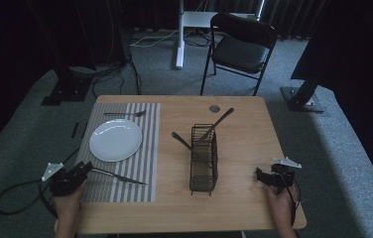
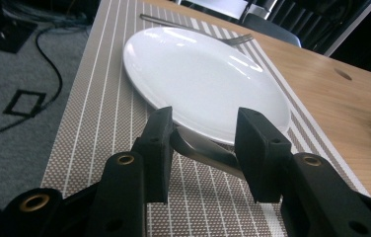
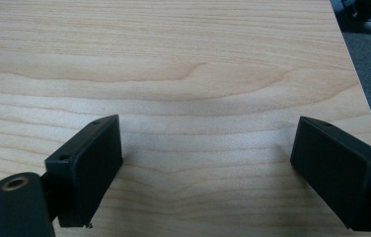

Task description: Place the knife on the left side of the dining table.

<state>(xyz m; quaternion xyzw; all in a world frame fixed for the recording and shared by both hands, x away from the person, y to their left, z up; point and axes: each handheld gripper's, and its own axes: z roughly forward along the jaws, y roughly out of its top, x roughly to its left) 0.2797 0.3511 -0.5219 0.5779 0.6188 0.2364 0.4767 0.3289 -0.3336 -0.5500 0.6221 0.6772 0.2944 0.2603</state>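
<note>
A dinner knife [image 1: 120, 177] lies flat on the striped placemat [image 1: 145, 163], in front of the white plate [image 1: 115, 140]. My left gripper [image 1: 86, 167] sits low at the knife's handle end. In the left gripper view the handle [image 2: 203, 150] runs across the gap between the two jaws of the left gripper [image 2: 205, 118]; the jaws stand apart and the pads do not press on it. Behind the plate [image 2: 198, 74] lies a fork [image 2: 193, 27]. My right gripper [image 1: 260, 174] rests open over bare wood near the table's front right; between the jaws of the right gripper [image 3: 208, 128] there is nothing.
A black wire caddy [image 1: 204, 158] stands mid-table with two utensils [image 1: 217, 124] leaning in it. The fork [image 1: 124, 114] lies at the placemat's far edge. A small round hole [image 1: 214, 108] marks the table's back. A black chair [image 1: 241, 44] stands beyond the wooden table [image 1: 244, 124].
</note>
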